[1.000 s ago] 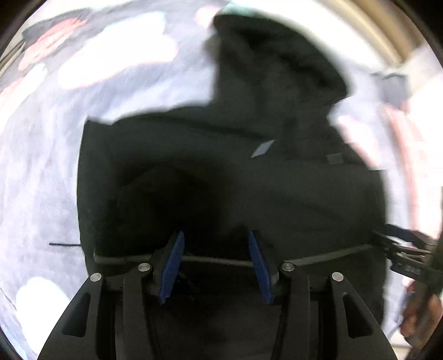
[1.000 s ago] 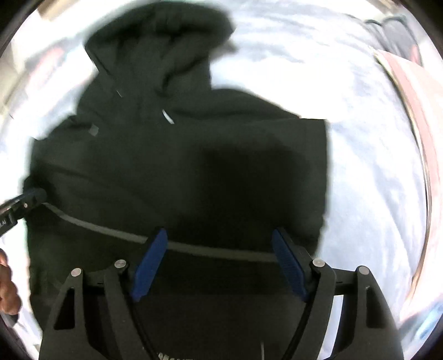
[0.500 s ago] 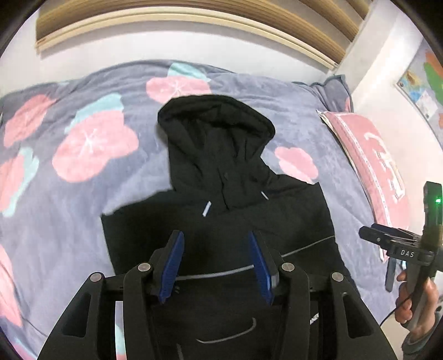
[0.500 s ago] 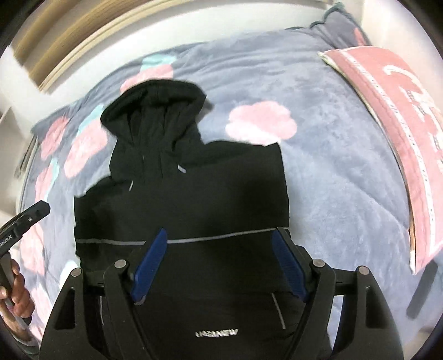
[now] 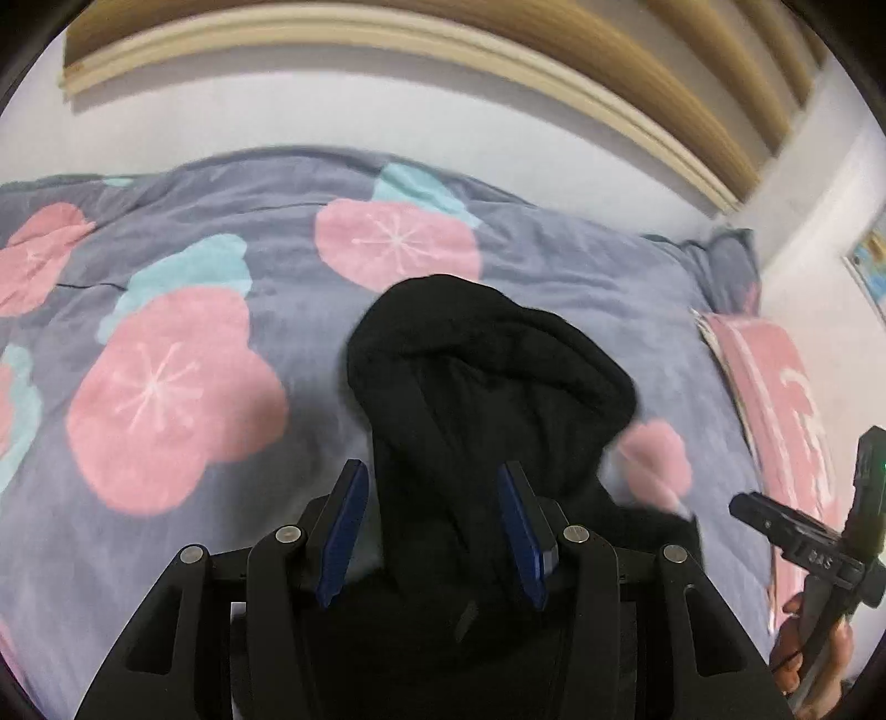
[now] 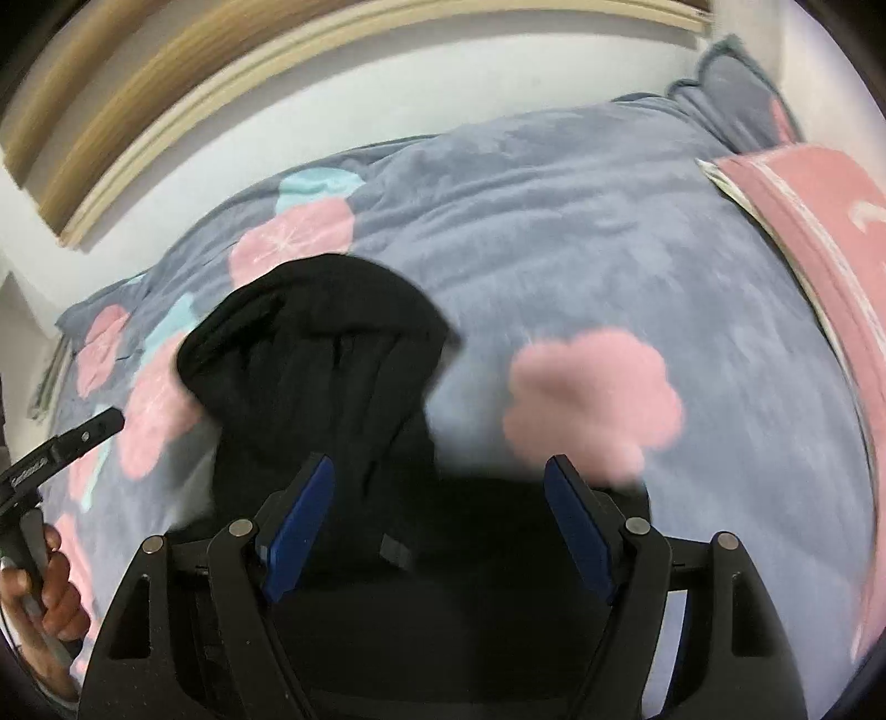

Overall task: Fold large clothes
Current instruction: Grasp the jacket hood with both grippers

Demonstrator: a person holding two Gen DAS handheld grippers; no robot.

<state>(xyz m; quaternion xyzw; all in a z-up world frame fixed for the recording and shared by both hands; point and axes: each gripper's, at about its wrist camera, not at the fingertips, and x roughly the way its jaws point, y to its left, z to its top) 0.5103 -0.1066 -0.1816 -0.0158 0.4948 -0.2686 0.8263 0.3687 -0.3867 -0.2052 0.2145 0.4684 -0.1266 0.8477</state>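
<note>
A black hoodie (image 5: 487, 376) lies flat on the bed, hood pointing toward the far wall; it also shows in the right wrist view (image 6: 332, 365). My left gripper (image 5: 432, 531) is open and empty, its blue pads either side of the hood's base, above the cloth. My right gripper (image 6: 440, 531) is open and empty over the hoodie's right shoulder area. The right gripper also shows at the right edge of the left wrist view (image 5: 808, 543); the left gripper shows at the left edge of the right wrist view (image 6: 61, 443). The hoodie's lower body is hidden behind the grippers.
The bed has a grey-blue blanket (image 5: 277, 255) with pink and teal flowers. A pink pillow (image 6: 819, 221) lies at the right, a grey cushion (image 6: 725, 83) behind it. A white wall and wooden headboard trim (image 5: 387, 39) are beyond.
Both grippers have lifted and tilted up from close over the hoodie's body, then moved forward toward the hood. Both stay open. The hoodie has not moved.
</note>
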